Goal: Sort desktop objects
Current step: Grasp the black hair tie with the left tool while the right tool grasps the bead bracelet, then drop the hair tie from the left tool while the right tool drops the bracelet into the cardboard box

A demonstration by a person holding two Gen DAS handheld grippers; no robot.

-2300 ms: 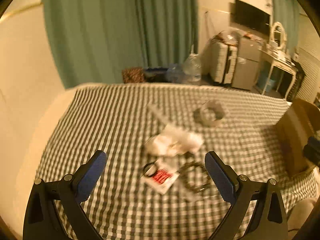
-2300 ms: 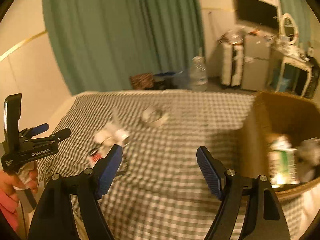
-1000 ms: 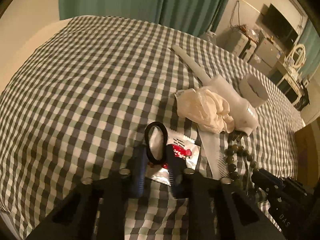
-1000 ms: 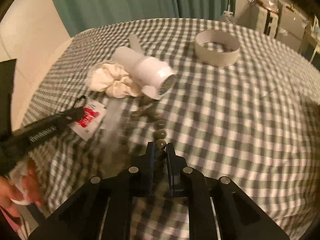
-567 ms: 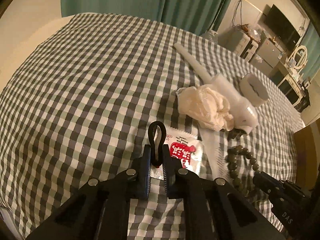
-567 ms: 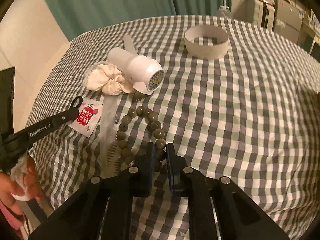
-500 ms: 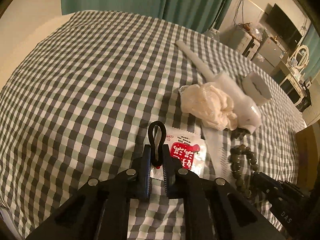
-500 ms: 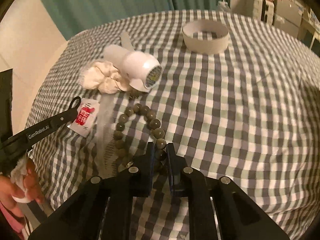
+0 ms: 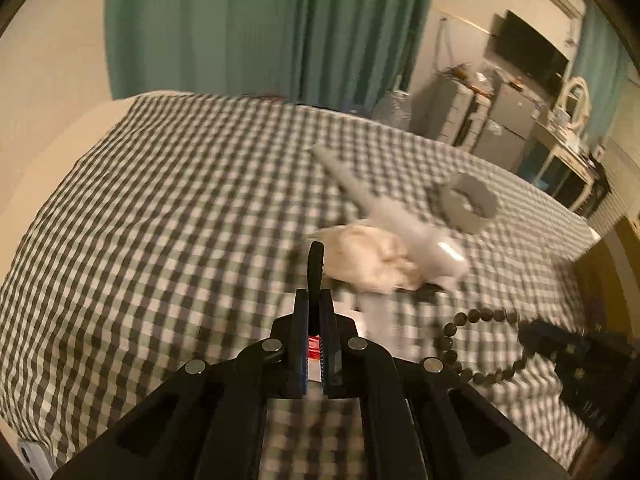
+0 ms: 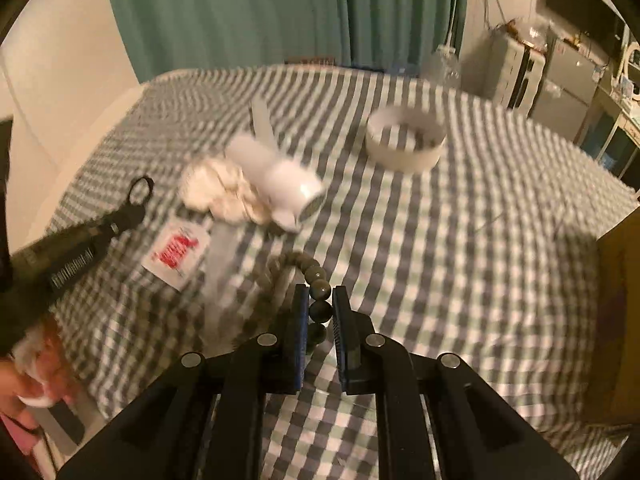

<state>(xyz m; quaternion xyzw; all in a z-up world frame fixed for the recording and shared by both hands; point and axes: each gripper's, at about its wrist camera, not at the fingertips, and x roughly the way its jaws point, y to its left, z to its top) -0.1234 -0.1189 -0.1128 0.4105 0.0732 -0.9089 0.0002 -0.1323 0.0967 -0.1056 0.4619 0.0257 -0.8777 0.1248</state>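
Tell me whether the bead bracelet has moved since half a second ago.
Yes. The bead bracelet, clamped in the right hand-held gripper, has been lifted off the checked cloth, so it now hangs farther from the red-printed sachet.

The left gripper (image 9: 314, 304) fingers (image 9: 301, 320) pinch a black hair tie (image 9: 315, 266).

Both wrist views look steeply down, close (sharing the checked tablecloth (image 9: 160, 220)).

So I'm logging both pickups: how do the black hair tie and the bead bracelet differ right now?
The black hair tie is a thin plain loop pinched flat in the left gripper; the bead bracelet is a string of round dark-green beads, one bead clamped in the right gripper. The tie sticks up beyond the fingertips; the bracelet's free part dangles. Both are held loops.
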